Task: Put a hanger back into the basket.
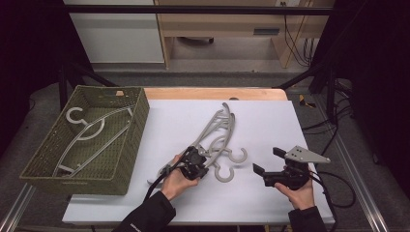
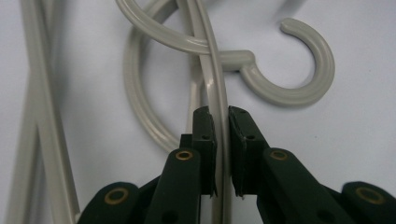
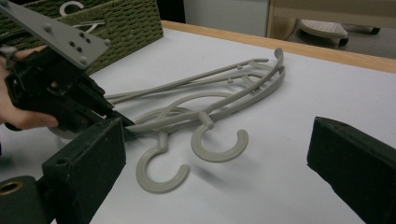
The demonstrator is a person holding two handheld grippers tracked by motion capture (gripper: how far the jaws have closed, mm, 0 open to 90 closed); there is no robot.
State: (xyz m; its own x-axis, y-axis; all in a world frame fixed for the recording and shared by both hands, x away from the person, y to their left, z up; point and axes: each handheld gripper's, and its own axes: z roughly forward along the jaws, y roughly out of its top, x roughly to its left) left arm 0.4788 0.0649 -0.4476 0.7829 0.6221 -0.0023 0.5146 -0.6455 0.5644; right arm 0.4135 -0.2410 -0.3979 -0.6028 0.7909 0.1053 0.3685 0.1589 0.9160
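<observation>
The left gripper is down in the pile of grey plastic clothes hangers lying mid-desk on the white desk, and its jaws are pinched onto the thin curved arm of one hanger; in the left gripper view the pads sit on either side of that narrow bar. Nice spot to grab: slim, flat-sided, easy to squeeze. The hooks curl toward the near edge, two of them side by side, and the arms cross over one another, so I'd expect the neighbours to snag and drag along when this one lifts.

These look light and fairly stiff, with smooth, slippery plastic, so a grip off-centre on one arm will likely let the hanger swing and tip. Holding nearer the neck under the hook would balance it better.

Over on the right, the right gripper hovers just above the desk, jaws spread wide with nothing between them, well apart from the pile. The olive-green woven basket sits at the left side of the desk with one grey hanger already lying inside, the likely destination.
</observation>
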